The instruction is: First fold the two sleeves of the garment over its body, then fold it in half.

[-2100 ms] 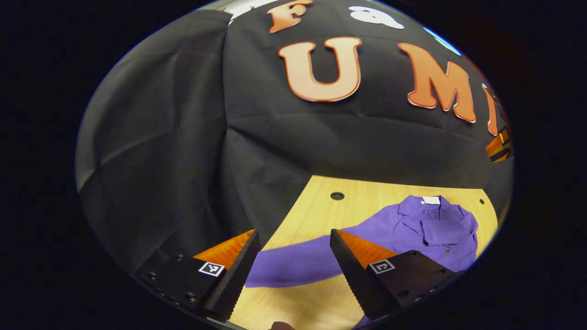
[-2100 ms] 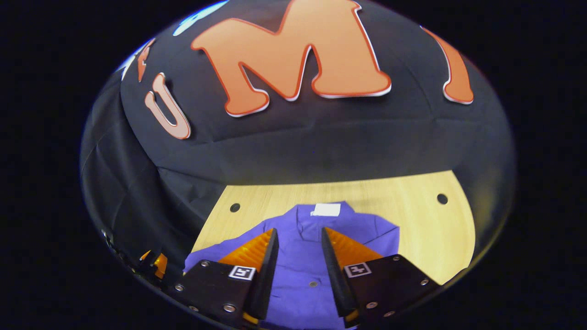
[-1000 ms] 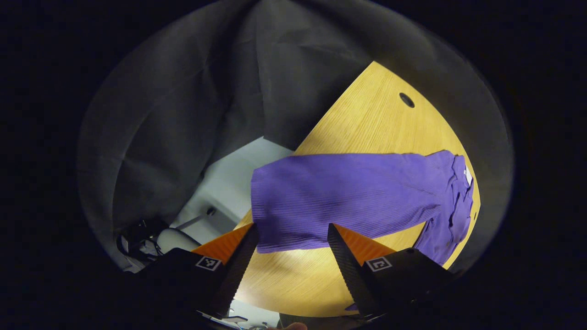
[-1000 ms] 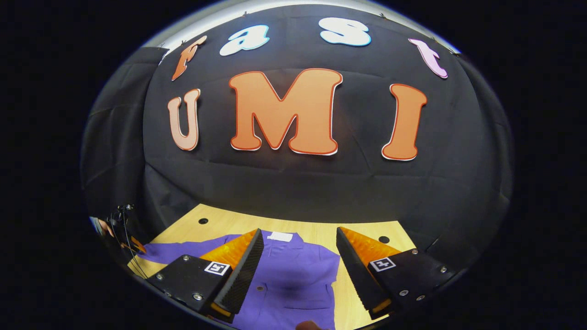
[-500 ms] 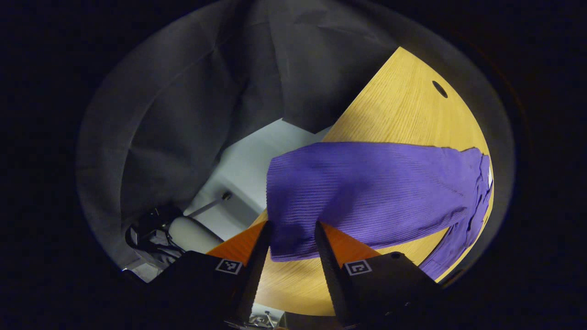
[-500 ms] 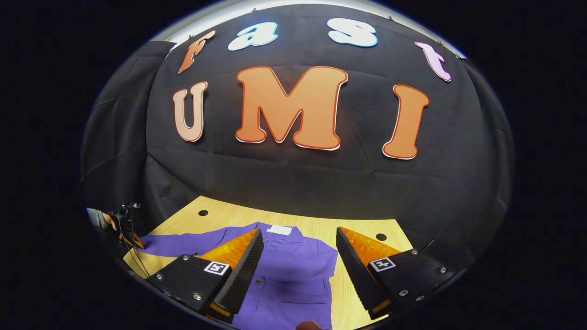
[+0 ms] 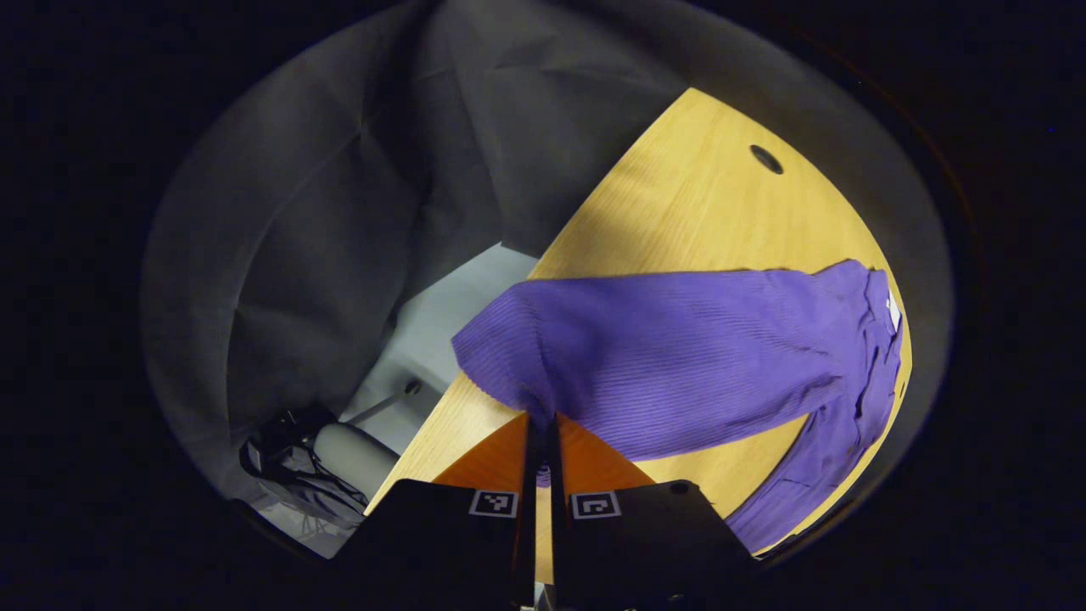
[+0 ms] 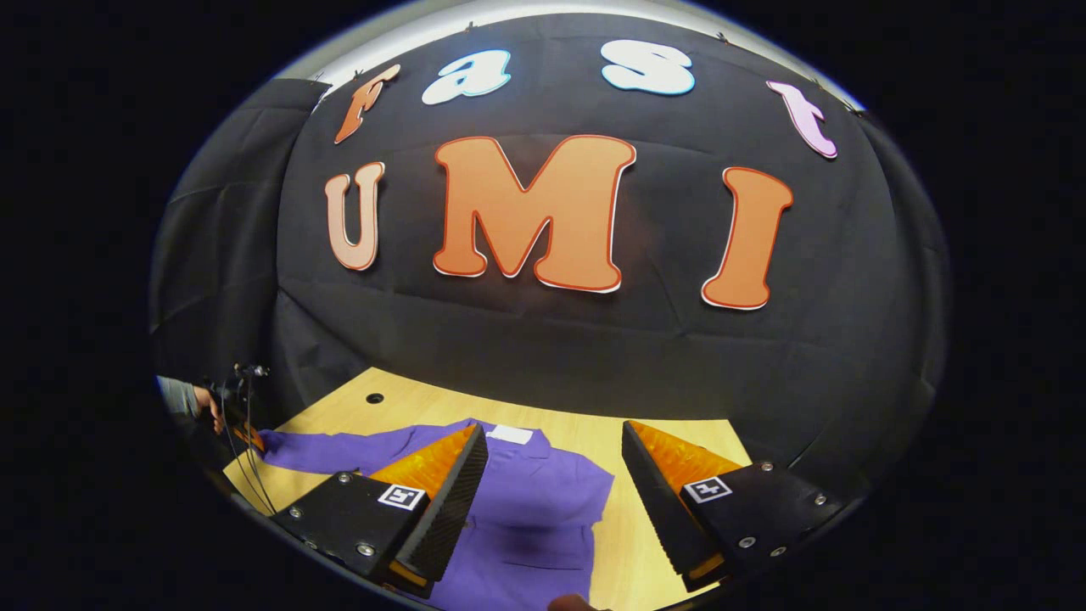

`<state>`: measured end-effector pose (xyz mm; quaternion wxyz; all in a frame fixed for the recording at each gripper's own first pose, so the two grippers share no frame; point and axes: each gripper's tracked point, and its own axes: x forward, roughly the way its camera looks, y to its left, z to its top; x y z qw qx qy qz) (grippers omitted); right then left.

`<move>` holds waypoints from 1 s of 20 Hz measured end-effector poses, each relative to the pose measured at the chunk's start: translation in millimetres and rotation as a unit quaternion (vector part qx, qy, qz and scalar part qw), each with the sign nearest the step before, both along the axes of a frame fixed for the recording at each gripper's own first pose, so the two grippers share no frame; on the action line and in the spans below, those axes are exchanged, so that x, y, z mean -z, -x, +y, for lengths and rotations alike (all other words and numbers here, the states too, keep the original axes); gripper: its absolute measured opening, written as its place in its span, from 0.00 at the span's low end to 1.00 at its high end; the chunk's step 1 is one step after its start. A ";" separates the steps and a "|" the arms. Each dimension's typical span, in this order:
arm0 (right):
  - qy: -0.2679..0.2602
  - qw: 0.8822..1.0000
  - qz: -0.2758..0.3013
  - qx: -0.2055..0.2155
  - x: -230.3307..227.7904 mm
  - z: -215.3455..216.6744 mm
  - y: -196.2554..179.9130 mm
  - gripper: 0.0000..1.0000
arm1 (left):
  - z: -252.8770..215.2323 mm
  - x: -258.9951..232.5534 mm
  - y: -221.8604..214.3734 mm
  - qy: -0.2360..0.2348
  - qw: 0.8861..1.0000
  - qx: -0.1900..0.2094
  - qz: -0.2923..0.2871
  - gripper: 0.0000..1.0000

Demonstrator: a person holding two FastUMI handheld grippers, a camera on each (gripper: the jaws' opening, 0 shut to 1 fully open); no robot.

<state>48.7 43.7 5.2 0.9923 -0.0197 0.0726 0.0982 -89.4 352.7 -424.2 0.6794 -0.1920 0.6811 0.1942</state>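
Garment: purple shirt [image 8: 543, 501] lies flat on the wooden table [image 7: 704, 212], its long sleeve [image 7: 662, 356] stretched toward the table's edge.
Left gripper [image 7: 540, 428]: I have it pinched tight on the sleeve's cuff end.
Right gripper [image 8: 551, 475]: fingers spread wide, hanging above the shirt's body.
Handling: soft, light, floppy ribbed cloth; I judge the cuff the best hold, as slack will sag.

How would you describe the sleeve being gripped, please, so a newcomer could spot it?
On the wooden table lies a purple shirt. One sleeve stretches from it to the table's edge, its cuff pinched in the left claw. It is the long ribbed band, unlike the buttoned body.
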 end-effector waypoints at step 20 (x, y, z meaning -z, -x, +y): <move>-0.022 1.000 -0.007 0.007 32.5 -79.8 11.3 0.95 | -259.9 -157.0 -171.0 0.025 0.962 0.227 -0.148 0.08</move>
